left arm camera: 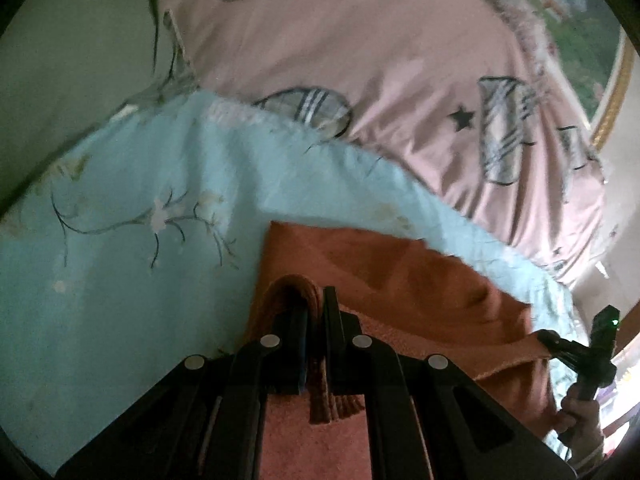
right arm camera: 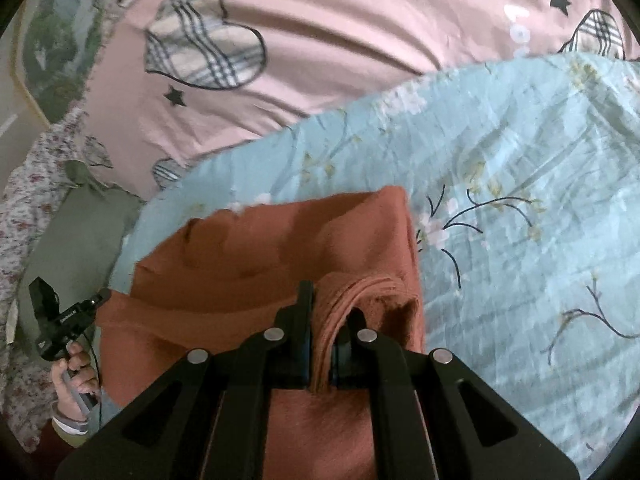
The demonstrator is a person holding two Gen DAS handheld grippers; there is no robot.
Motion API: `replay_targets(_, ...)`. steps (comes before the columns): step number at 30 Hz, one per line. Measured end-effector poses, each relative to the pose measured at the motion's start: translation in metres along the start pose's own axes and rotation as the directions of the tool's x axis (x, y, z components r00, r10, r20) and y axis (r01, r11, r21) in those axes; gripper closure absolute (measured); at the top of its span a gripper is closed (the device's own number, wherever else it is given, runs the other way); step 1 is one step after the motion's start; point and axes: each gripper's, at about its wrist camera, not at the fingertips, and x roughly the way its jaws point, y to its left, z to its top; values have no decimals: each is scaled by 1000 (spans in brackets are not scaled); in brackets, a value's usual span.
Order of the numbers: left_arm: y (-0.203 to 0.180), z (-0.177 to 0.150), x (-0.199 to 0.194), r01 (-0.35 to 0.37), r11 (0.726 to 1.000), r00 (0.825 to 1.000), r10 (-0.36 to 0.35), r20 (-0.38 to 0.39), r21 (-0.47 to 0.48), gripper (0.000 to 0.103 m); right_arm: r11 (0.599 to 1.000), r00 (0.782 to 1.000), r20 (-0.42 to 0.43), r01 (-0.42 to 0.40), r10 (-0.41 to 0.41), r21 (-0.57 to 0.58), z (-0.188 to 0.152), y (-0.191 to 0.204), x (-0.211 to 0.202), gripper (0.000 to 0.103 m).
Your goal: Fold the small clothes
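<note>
The left gripper point(left arm camera: 316, 304) is clenched on a bunched edge of the rust cloth point(left arm camera: 400, 280); the right gripper point(right arm camera: 326, 312) pinches the opposite edge likewise. The cloth hangs stretched between them, long axis running gripper to gripper, over the blue floral quilt point(right arm camera: 500, 160). Beyond lies the pink sheet point(right arm camera: 320, 40).

Both wrist views look down close along their claws — sharing the rust garment point(left arm camera: 400, 280) on the bed's blue quilt point(right arm camera: 520, 160).
</note>
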Motion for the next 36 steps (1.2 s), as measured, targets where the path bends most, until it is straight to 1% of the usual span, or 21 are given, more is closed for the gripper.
replay_targets(3,11,-6,24,-24,999,997,22,-71,-33,97,999,998,-50,36,-35,23,-2,-6,18,92)
replay_targets(5,13,-15,22,-10,998,996,5,-85,-55,95,998,998,-57,44,-41,51,-7,-8,16,86)
replay_targets(7,9,-26,9,21,999,996,-24,-81,-45,81,997,998,-9,55,-55,48,-15,-5,0,70)
replay_targets(8,3,-36,-2,31,999,996,-34,-83,-28,70,997,996,39,75,-76,27,-23,2,-17,55)
replay_targets(9,-3,-45,-10,42,999,996,-43,-80,-12,63,997,994,70,79,-79,11,-29,7,-27,48)
replay_targets(11,-22,-66,-24,84,996,992,-80,-94,37,61,999,994,102,39,-35,-35,-43,22,-42,48)
replay_targets(12,-35,-81,-27,122,991,986,-115,-120,60,61,998,996,87,5,1,-69,-53,34,-45,48)
replay_targets(14,-58,-102,-24,192,976,968,-171,-182,102,61,985,997,1,-81,82,-153,-71,58,-35,48)
replay_targets(15,-71,-111,-18,202,970,961,-170,-218,136,61,975,992,-62,-118,109,-190,-78,69,-25,48)
replay_targets(16,-84,-117,-10,180,966,961,-132,-242,187,61,965,986,-120,-137,112,-223,-84,78,-14,48)
replay_targets(17,-94,-120,-3,155,961,964,-96,-249,229,61,956,982,-173,-126,81,-264,-90,86,-1,48)
replay_targets(19,-100,-115,11,115,952,968,-44,-247,282,62,942,979,-202,-46,-24,-333,-90,88,22,49)
replay_targets(22,-82,-84,35,97,971,967,-39,-254,218,77,964,983,-185,-30,-19,-263,-65,66,33,53)
replay_targets(23,-73,-69,43,81,981,968,-34,-249,179,83,973,985,-170,-31,-9,-227,-52,56,35,61)
replay_targets(24,-63,-54,50,62,988,971,-27,-238,141,86,980,990,-135,6,-33,-196,-38,47,37,61)
replay_targets(25,-53,-43,53,48,992,974,-21,-225,115,87,978,988,-83,110,-127,-177,-24,37,36,59)
replay_targets(26,-44,-28,57,11,997,979,6,-203,83,88,974,983,-55,166,-176,-157,-16,31,35,59)
replay_targets(27,-37,-18,57,-32,998,983,42,-177,60,88,979,984,-11,177,-178,-98,-4,18,29,59)
replay_targets(29,-26,-5,51,-66,998,988,67,-137,16,85,982,981,46,187,-187,4,4,0,16,59)
replay_targets(32,-16,-11,29,-81,996,993,78,-88,-29,62,987,983,106,144,-150,65,-7,-2,-11,58)
replay_targets(36,-16,-47,-5,-72,997,993,70,-94,-15,61,996,991,101,81,-85,50,-46,16,-33,56)
